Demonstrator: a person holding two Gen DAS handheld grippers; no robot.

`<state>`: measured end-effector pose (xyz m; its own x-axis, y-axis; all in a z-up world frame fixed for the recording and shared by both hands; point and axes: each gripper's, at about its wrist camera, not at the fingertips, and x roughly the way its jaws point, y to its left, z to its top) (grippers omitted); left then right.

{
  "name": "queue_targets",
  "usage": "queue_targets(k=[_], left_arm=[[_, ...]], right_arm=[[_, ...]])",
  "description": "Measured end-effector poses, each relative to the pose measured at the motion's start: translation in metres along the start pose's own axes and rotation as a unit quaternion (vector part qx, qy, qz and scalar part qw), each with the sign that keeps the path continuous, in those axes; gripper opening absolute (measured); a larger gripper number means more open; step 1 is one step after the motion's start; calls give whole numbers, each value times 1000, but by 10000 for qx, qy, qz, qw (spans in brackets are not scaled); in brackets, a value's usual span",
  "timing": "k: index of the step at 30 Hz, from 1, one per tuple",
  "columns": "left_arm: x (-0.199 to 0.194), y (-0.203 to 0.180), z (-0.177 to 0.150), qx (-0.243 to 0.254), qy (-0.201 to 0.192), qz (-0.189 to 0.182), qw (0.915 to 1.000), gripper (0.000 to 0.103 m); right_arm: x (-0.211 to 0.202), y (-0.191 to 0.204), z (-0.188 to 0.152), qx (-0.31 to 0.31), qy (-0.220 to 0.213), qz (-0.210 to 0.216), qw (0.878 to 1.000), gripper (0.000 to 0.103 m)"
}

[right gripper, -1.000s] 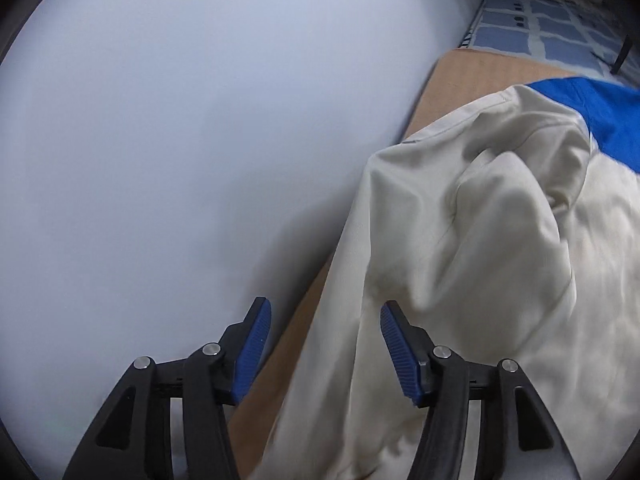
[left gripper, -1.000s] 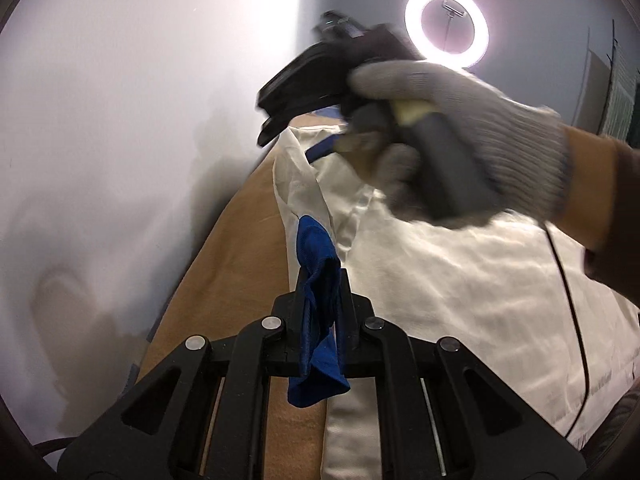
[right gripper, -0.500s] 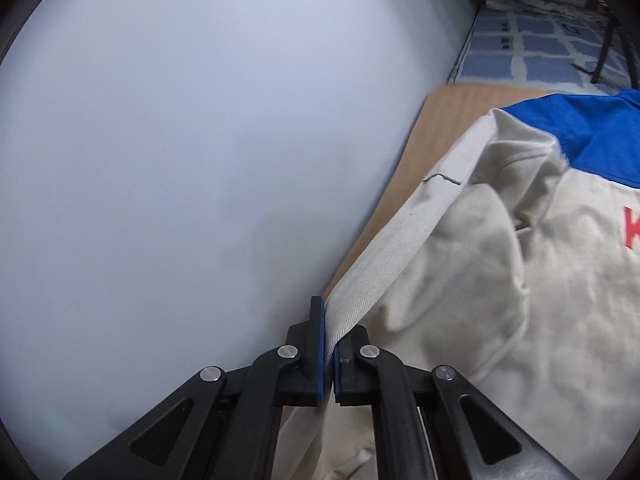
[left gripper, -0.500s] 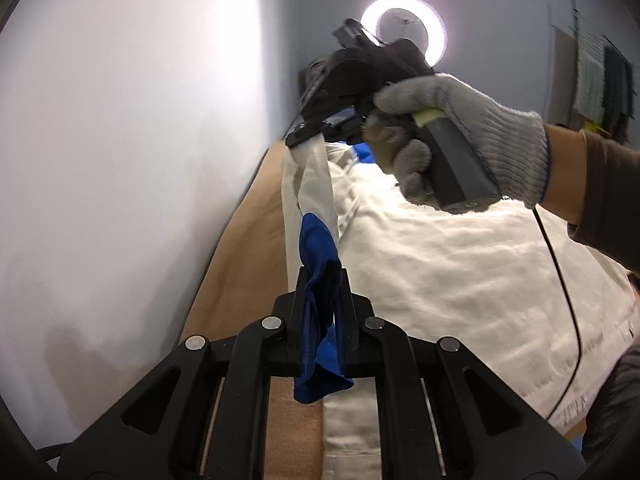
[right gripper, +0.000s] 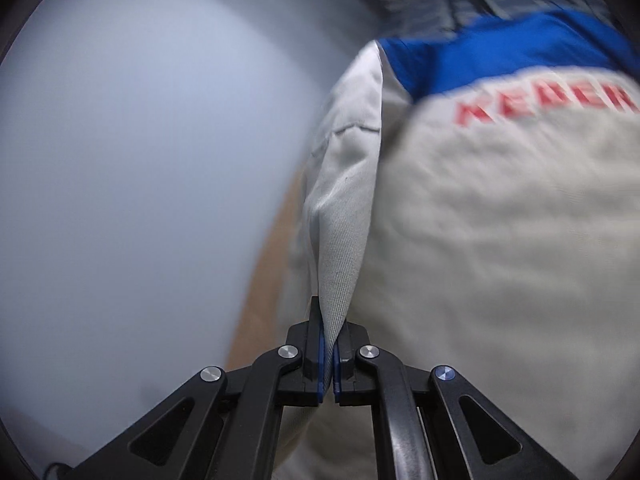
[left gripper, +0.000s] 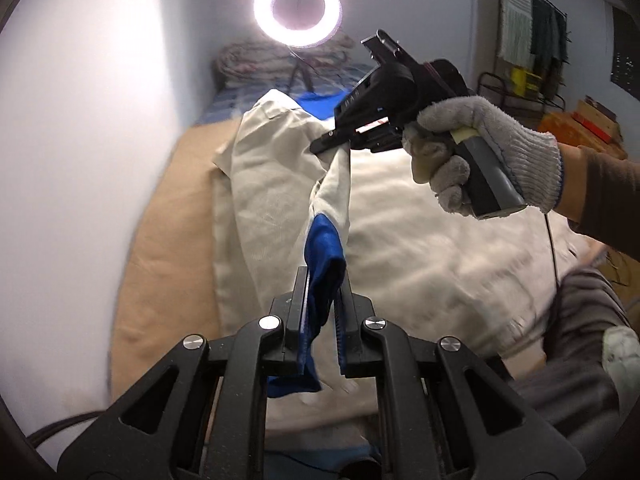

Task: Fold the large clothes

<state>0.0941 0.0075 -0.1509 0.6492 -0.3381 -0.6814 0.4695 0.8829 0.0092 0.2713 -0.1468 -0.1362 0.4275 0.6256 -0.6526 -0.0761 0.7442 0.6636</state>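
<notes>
Both claws are clamped on one sleeve of the cream jacket (left gripper: 400,220): the left claw (left gripper: 322,312) pinches its blue cuff (left gripper: 322,256), while the right claw (right gripper: 327,360), whose jaws have just been closing, grips the cream cloth farther up. Held at two points, the sleeve hangs taut, probably for folding across the body. The jacket lies along the wall-side edge of the bed (left gripper: 160,240). Blurred red lettering (right gripper: 544,100) seems to begin "KE"; the rest is unreadable.
</notes>
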Motion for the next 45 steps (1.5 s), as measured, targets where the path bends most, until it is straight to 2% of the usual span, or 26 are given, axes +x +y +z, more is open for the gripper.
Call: queue_targets(k=[3,5,7,9,11,12,13,14,17,21,23,25,30,31,32,34,37,39,42,44,45], left_arm=[[-7,3,-11,-228,126,-186,9995,20],[-15,11,-19,-516,154,-235,9983,37],[-21,20,-26,-780,167,-240,9965,42],[-18,37,-36,-1155,342,-242,9924,42],[-9,55,-46,-1665,547,-469,9834,42],[-3,62,-48,-1878,608,-546,9788,42],[2,70,-52,-2077,676,-587,9741,42],[7,76,-55,-2241,728,-634,9698,42],[26,87,-62,-2659,796,-858,9569,42],[51,85,-67,-2797,1031,-1001,9493,42],[61,83,-74,-2898,1188,-1112,9431,42],[65,80,-78,-3002,1170,-1220,9388,42],[66,79,-77,-3052,1079,-1262,9377,40],[67,78,-77,-3036,1070,-1261,9384,25],[69,78,-76,-3024,1090,-1285,9382,17],[70,80,-76,-3044,1062,-1284,9379,12],[70,80,-76,-3011,982,-1271,9400,7],[67,80,-76,-2985,926,-1265,9415,7],[62,80,-77,-2924,868,-1215,9446,6],[60,81,-76,-2937,838,-1228,9443,5],[58,81,-76,-2951,816,-1241,9438,5]], right_arm=[[5,-22,-18,168,261,-214,9993,0],[15,-30,-27,80,535,-469,9974,0],[26,-33,-35,-85,811,-808,9934,3],[34,-32,-38,-375,1068,-1140,9870,5],[35,-28,-38,-542,1138,-1349,9828,12],[32,-24,-35,-601,1103,-1378,9825,16],[29,-21,-32,-629,1033,-1385,9829,28],[23,-14,-30,-655,930,-1389,9837,30],[10,8,-18,-930,642,-1452,9829,30],[5,32,0,-1256,222,-1364,9824,32],[8,43,10,-1334,157,-1224,9834,33],[19,63,25,-1539,120,-1240,9802,33],[74,90,58,-1839,334,-1264,9742,35],[84,94,63,-1846,361,-1308,9734,35],[98,98,67,-1865,408,-1370,9720,35],[120,105,74,-1958,489,-1555,9670,35],[155,119,80,-2333,658,-1882,9517,35],[177,124,83,-2539,802,-2320,9356,35],[201,122,86,-2636,915,-2783,9191,33],[210,113,88,-2597,974,-2897,9161,10],[212,108,89,-2526,1017,-2879,9181,8]])
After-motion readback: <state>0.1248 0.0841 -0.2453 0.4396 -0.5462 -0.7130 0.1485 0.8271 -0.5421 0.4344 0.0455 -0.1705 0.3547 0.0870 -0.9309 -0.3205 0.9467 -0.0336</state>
